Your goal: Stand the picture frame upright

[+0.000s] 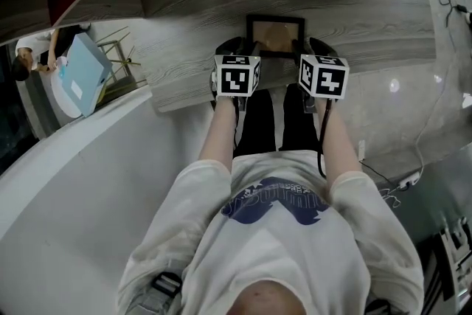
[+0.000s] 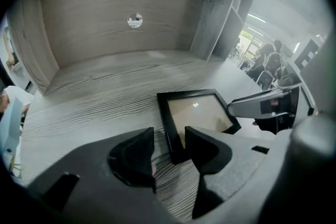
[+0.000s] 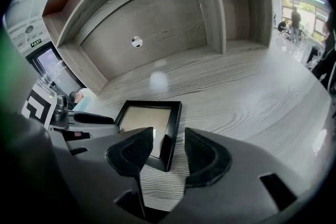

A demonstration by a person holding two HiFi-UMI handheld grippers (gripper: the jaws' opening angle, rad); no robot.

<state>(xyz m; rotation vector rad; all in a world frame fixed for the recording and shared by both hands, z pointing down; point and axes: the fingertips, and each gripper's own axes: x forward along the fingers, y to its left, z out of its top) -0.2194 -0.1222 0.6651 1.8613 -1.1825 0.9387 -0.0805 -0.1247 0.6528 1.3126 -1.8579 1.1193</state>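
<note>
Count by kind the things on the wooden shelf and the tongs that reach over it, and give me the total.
picture frame: 1
tongs: 2, the left tongs and the right tongs
total: 3

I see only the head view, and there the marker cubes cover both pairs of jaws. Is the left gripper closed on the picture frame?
Observer: No. The left gripper has its jaws apart, and the left border of the picture frame runs between them.
Operator: And the other one?
Observer: The right gripper is open too. The frame's right border is between its jaws, and a gap shows beside the right jaw.
Operator: Is the frame lifted?
Observer: It does not look so. In both gripper views it lies flat on the wooden surface.
</note>
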